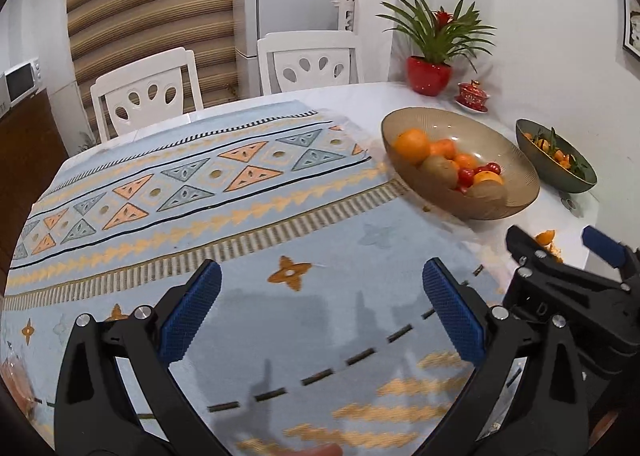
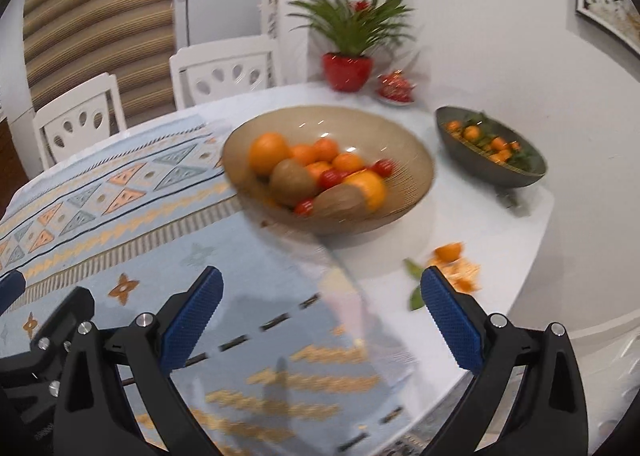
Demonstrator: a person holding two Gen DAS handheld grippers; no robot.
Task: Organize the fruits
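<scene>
A brown glass bowl (image 1: 500, 159) (image 2: 404, 143) on the white table holds oranges (image 1: 411, 145) (image 2: 269, 153), kiwis (image 1: 440, 170) (image 2: 292, 181) and small red tomatoes (image 1: 466, 175) (image 2: 330, 177). A dark green bowl (image 1: 576, 181) (image 2: 456, 147) behind it holds small mandarins with leaves. Peeled orange pieces (image 2: 454, 262) (image 1: 547, 238) lie on the table in front of the bowls. My left gripper (image 1: 320, 308) hangs open over the patterned cloth, nothing between its fingers. My right gripper (image 2: 322, 310) (image 1: 560, 244) is open too, near the peel, to the right of the left one.
A blue patterned cloth (image 1: 200, 195) (image 2: 120, 215) covers most of the table. A red potted plant (image 1: 430, 73) (image 2: 347, 69) and a red lidded cup (image 1: 473, 95) (image 2: 396, 89) stand at the far corner by the wall. Two white chairs (image 1: 148, 91) (image 1: 308, 61) stand behind the table.
</scene>
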